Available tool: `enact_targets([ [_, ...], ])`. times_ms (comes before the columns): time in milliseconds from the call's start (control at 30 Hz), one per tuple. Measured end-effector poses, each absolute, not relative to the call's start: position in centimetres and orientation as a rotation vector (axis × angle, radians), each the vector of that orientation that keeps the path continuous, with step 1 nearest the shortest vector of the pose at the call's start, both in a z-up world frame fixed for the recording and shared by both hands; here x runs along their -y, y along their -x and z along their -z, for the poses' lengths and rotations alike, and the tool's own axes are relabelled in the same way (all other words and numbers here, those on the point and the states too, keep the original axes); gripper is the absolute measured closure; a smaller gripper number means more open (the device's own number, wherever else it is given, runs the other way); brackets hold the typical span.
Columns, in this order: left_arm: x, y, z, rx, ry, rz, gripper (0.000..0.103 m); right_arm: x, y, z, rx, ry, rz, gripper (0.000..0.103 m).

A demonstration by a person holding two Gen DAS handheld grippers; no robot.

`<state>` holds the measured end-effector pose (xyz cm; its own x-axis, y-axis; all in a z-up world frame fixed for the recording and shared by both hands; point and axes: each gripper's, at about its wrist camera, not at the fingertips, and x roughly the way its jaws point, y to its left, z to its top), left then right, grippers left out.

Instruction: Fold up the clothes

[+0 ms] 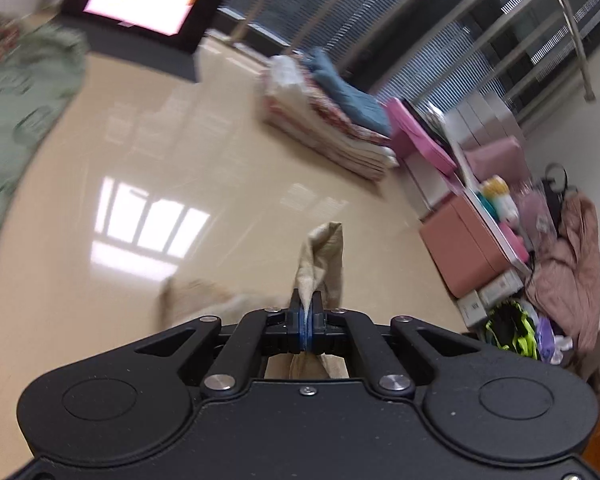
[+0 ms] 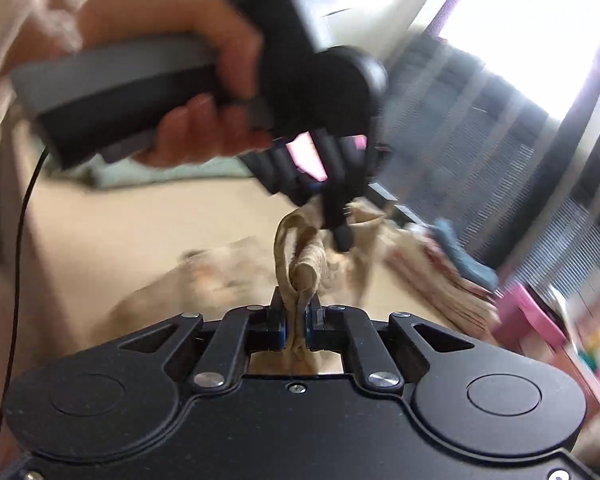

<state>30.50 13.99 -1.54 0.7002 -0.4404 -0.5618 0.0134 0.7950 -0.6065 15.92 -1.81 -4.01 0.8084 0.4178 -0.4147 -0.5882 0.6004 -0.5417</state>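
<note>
Left wrist: left gripper (image 1: 309,312) pinches beige garment (image 1: 322,256); right gripper (image 2: 296,316) seemingly likewise.

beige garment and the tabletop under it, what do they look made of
Beige garment: soft woven cloth, probably cotton or linen, matte; it creases and droops limply where the left gripper and right gripper pinch it.
Tabletop: hard, glossy cream surface, maybe laminate or lacquer; it mirrors a window sharply.
</note>
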Motion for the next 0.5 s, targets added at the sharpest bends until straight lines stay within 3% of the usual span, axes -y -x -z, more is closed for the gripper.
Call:
enact_targets([
  [200, -17.5, -29.6, 5.4, -0.766, 0.711, 0.263, 0.099, -0.4, -15.1, 6.0, -0.32, 0.823, -0.652, 0.091],
  [267, -18.0, -29.6, 5.7, -0.767, 0.727, 0.275, 0.088, -0.7, -15.0, 6.2, -0.354, 0.835, -0.678, 0.082],
  [333, -18.4, -29.3, 5.4, -0.754, 0.719, 0.263, 0.044, -0.4, -14.4, 5.9, -0.355, 0.823, -0.687, 0.073],
  [433, -19.0, -28.4, 4.4, -0.7, 0.662, 0.254, 0.039, 1.2, -14.2, 4.4, -0.396, 0.692, -0.739, 0.056],
  [500, -19.3, -27.9, 3.6, -0.679, 0.632, 0.241, 0.039, 2.6, -14.4, 3.3, -0.441, 0.564, -0.778, 0.056],
])
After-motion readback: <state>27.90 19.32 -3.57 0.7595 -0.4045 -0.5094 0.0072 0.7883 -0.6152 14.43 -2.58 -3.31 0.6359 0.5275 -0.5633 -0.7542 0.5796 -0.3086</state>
